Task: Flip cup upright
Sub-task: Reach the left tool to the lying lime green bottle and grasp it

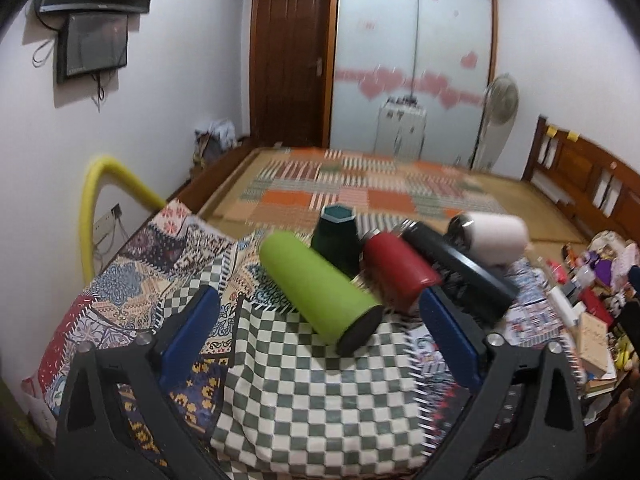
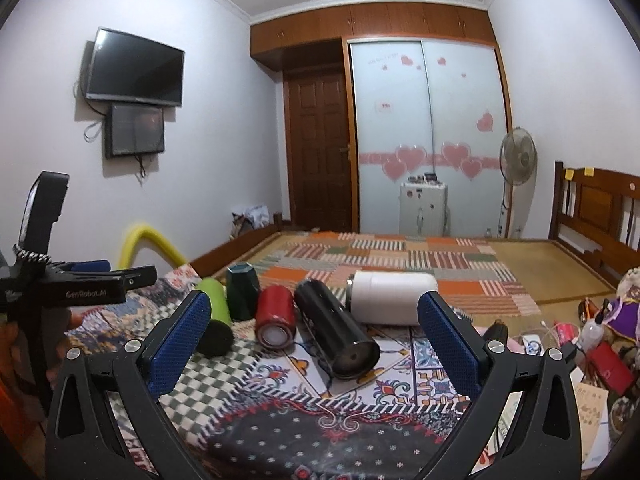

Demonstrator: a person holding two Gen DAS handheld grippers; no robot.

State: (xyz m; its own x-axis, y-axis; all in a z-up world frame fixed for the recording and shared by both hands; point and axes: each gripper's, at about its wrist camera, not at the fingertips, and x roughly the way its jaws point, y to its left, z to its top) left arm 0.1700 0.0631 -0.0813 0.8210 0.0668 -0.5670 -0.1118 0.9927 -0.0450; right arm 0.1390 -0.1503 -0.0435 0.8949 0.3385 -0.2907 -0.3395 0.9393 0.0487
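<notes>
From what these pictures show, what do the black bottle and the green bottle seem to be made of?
The black bottle looks like metal with a glossy coat: light streaks run along its side and its end rim shines. The green bottle has a dull, even lime surface with no glare, perhaps matte paint or plastic; its dark end cap looks like plastic or rubber.

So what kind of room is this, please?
Most likely a home bedroom. A wooden bed frame with a headboard fills the room, a wardrobe with frosted sliding doors and pink heart stickers stands at the far wall, and a black flat television hangs on the white wall.
</notes>
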